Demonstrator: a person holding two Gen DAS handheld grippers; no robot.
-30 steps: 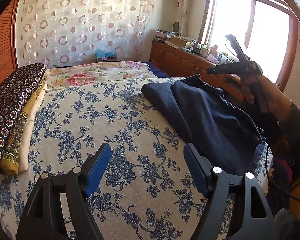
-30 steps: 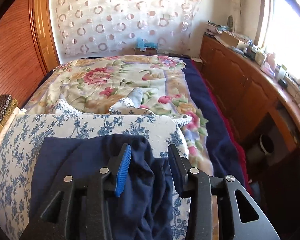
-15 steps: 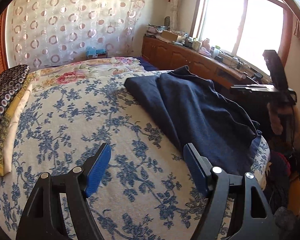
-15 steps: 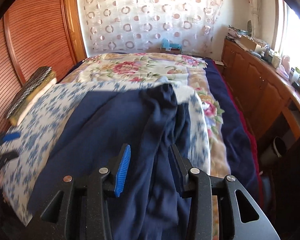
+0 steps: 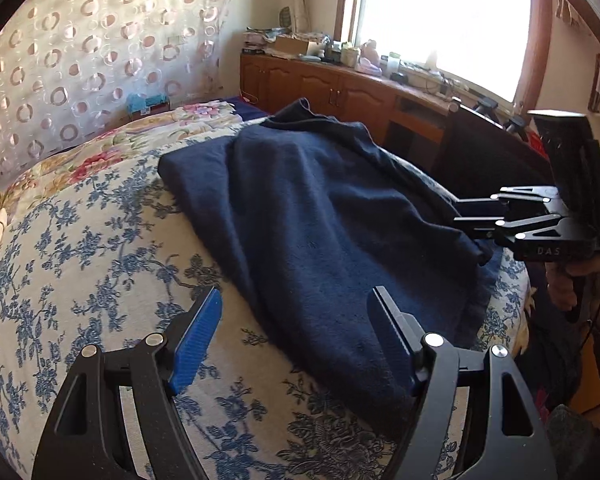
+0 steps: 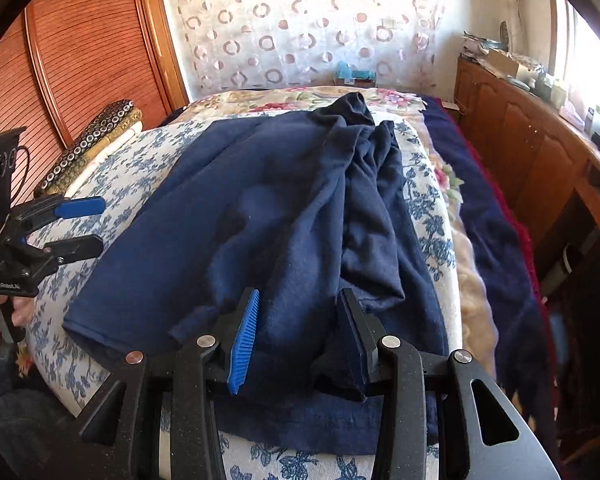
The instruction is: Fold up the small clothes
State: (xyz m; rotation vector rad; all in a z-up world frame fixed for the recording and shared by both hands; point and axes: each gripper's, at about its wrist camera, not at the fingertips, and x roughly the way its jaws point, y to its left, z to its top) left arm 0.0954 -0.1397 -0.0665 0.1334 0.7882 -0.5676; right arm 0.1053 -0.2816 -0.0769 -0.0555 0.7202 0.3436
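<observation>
Clothes: a dark blue garment [image 6: 284, 216] lies spread on the bed, across the middle of both views.
Shape of it: mostly flat, with bunched folds along its right side in the right wrist view. One end pokes up near the top middle of that view.
Bed: a white cover with blue flowers [image 5: 100, 264] is under the garment. A pink and cream flowery quilt [image 6: 384, 98] lies past it, toward the top of the frame.
Left tongs [image 5: 296, 336]: wide open, at the bottom of the left wrist view. The near edge of the garment lies below the gap, but the blue pads [image 5: 196, 340] do not press on it. In the right wrist view these tongs [image 6: 82, 226] show at the left edge, beside the garment and apart from it.
Right tongs [image 6: 296, 336]: partly open, low over the near end of the garment. Blue cloth sits between the two fingers. The jaws have just been closing, but I see no squeeze on the cloth.
Right tongs from the other side: they [image 5: 460, 212] reach in from the right of the left wrist view, tips at the garment's edge.
Hand [image 5: 564, 284]: it holds the handle under those tongs.
Folded cloths [image 6: 92, 144]: a spotted pile at the left of the bed.
Cabinets [image 5: 324, 88]: wooden, under the bright window [image 5: 440, 16], upper right.
Curtain [image 6: 300, 20]: white with rings, behind the bed.
</observation>
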